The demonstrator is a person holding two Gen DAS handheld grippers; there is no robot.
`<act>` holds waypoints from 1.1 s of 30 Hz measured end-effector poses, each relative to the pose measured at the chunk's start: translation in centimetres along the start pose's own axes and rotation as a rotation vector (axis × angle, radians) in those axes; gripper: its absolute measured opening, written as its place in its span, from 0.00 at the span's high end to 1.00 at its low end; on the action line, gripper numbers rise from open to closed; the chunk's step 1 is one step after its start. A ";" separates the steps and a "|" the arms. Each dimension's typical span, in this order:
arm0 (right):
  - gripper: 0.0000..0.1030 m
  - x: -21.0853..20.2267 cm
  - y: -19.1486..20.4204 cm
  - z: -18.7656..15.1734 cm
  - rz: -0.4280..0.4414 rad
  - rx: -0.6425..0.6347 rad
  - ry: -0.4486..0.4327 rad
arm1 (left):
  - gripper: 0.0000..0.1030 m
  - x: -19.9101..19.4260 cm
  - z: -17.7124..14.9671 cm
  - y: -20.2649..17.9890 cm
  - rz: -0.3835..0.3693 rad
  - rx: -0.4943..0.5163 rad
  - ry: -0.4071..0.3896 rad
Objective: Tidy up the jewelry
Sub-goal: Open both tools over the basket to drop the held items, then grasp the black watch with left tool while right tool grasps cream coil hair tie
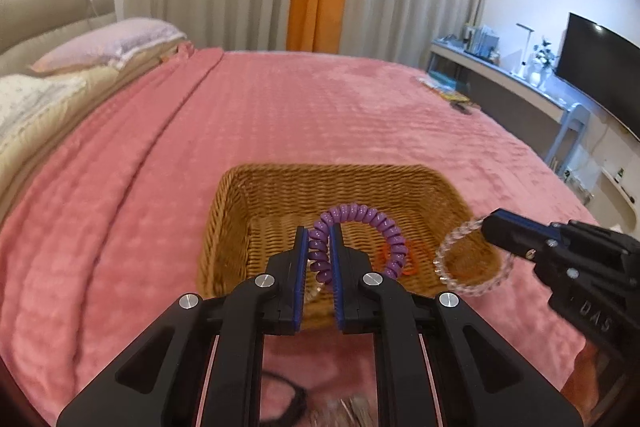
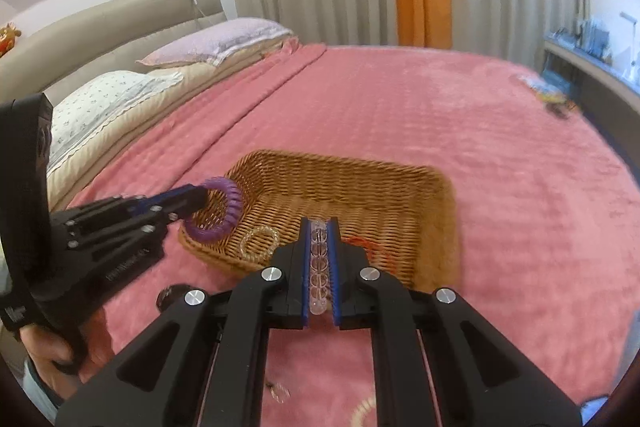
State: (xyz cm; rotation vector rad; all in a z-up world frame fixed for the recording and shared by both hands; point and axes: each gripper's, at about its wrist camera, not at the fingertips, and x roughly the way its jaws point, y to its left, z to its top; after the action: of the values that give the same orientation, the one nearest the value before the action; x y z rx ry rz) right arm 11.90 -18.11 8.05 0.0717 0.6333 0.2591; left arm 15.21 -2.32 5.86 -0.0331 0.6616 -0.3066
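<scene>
A wicker basket (image 1: 280,187) (image 2: 400,179) sits on the pink bedspread. My left gripper (image 1: 320,231) (image 2: 200,197) is shut on a purple coil bracelet (image 1: 360,217) (image 2: 230,205) and holds it over the basket's near left part. My right gripper (image 2: 320,223) (image 1: 486,223) is shut on a clear bead bracelet (image 2: 319,267) (image 1: 460,275), held above the basket's near right edge. Inside the basket lie an orange coil band (image 1: 412,259) (image 2: 372,247) and a clear yellowish coil band (image 2: 259,243).
Small clear coil bands (image 2: 362,413) lie on the bedspread near me, and a dark band (image 1: 296,399) below the left gripper. Pillows (image 2: 216,43) and headboard are at the left. A desk with a TV (image 1: 596,67) stands at the right. Small items (image 1: 444,87) lie at the far bed edge.
</scene>
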 end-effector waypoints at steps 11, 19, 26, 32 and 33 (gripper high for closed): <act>0.94 5.8 -3.0 -1.1 -0.071 0.045 0.097 | 0.91 5.8 -1.3 1.1 0.012 0.021 0.106; 0.90 4.7 -5.2 -1.5 -0.062 0.125 0.103 | 0.60 4.9 -1.6 0.6 -0.042 0.035 0.118; 0.49 -1.9 -4.5 -2.9 -0.041 0.109 0.017 | 0.42 -2.0 -1.7 1.2 -0.084 0.021 0.015; 0.48 -7.2 -2.9 -5.6 -0.085 0.060 -0.029 | 0.29 -10.0 -3.6 2.9 -0.042 -0.009 -0.098; 0.48 -7.7 -2.7 -6.2 -0.095 0.059 -0.030 | 0.29 -10.7 -3.9 3.2 -0.029 -0.022 -0.099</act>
State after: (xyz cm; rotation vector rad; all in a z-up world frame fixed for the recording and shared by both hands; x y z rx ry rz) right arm 2.89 -22.84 7.12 0.1018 0.6133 0.1476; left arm 5.68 4.06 8.79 -0.0781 0.5663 -0.3239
